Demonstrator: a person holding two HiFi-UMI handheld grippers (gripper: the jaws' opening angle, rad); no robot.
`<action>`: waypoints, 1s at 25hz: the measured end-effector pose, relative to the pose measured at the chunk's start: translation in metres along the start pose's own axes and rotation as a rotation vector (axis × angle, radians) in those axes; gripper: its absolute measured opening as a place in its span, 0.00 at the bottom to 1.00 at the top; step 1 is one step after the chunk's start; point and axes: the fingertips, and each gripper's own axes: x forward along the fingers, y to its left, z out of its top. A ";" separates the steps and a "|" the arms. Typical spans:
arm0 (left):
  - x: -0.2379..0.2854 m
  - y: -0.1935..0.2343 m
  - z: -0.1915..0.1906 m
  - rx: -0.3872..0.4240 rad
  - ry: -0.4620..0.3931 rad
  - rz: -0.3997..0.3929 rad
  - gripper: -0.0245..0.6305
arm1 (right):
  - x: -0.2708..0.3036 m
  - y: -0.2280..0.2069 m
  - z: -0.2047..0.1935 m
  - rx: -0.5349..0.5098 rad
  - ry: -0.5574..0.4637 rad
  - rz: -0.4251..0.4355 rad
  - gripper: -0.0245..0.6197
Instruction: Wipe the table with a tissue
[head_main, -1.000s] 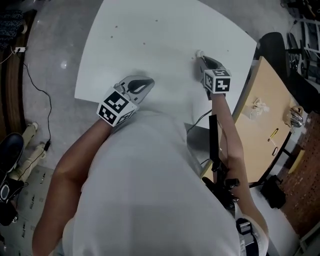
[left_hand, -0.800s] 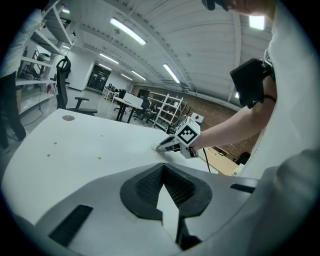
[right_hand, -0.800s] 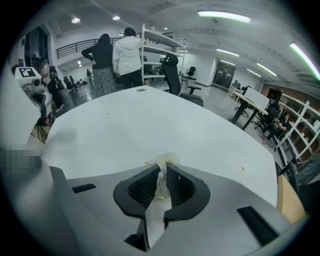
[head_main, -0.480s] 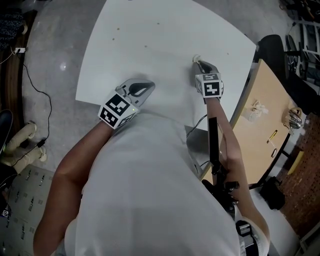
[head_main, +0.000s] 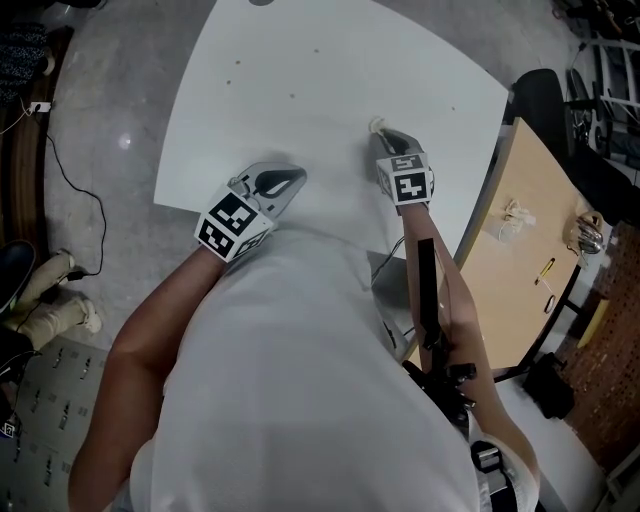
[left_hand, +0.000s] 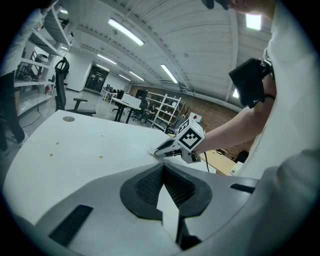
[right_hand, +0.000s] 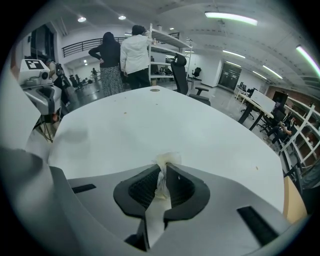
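The white table (head_main: 300, 60) fills the upper middle of the head view. My right gripper (head_main: 382, 133) points steeply down at it and is shut on a crumpled white tissue (head_main: 375, 125), which touches the tabletop. In the right gripper view the tissue (right_hand: 162, 181) is pinched between the dark pads and sticks out at the tips. My left gripper (head_main: 296, 173) rests low over the table's near edge, jaws shut with nothing in them (left_hand: 162, 168). From the left gripper view the right gripper (left_hand: 161, 150) is seen pressing the tissue (left_hand: 152, 151) on the table.
A wooden desk (head_main: 530, 230) with small items stands to the right, a black chair (head_main: 545, 95) beyond it. A cable (head_main: 75, 170) runs over the floor at left. Small brown specks (head_main: 238, 62) dot the far tabletop. Two people (right_hand: 122, 57) stand past the table's far end.
My right gripper has slid left across the table with the tissue in it. The left gripper has stayed where it was.
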 end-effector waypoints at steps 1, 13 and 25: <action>0.000 -0.001 -0.001 0.002 0.000 -0.001 0.05 | 0.000 0.004 0.000 -0.002 -0.003 0.011 0.10; -0.003 -0.010 0.002 0.039 -0.002 -0.030 0.05 | -0.018 0.074 0.008 -0.072 -0.102 0.281 0.10; 0.000 -0.024 0.001 0.061 0.052 -0.115 0.05 | -0.058 0.045 -0.020 0.156 -0.175 0.138 0.10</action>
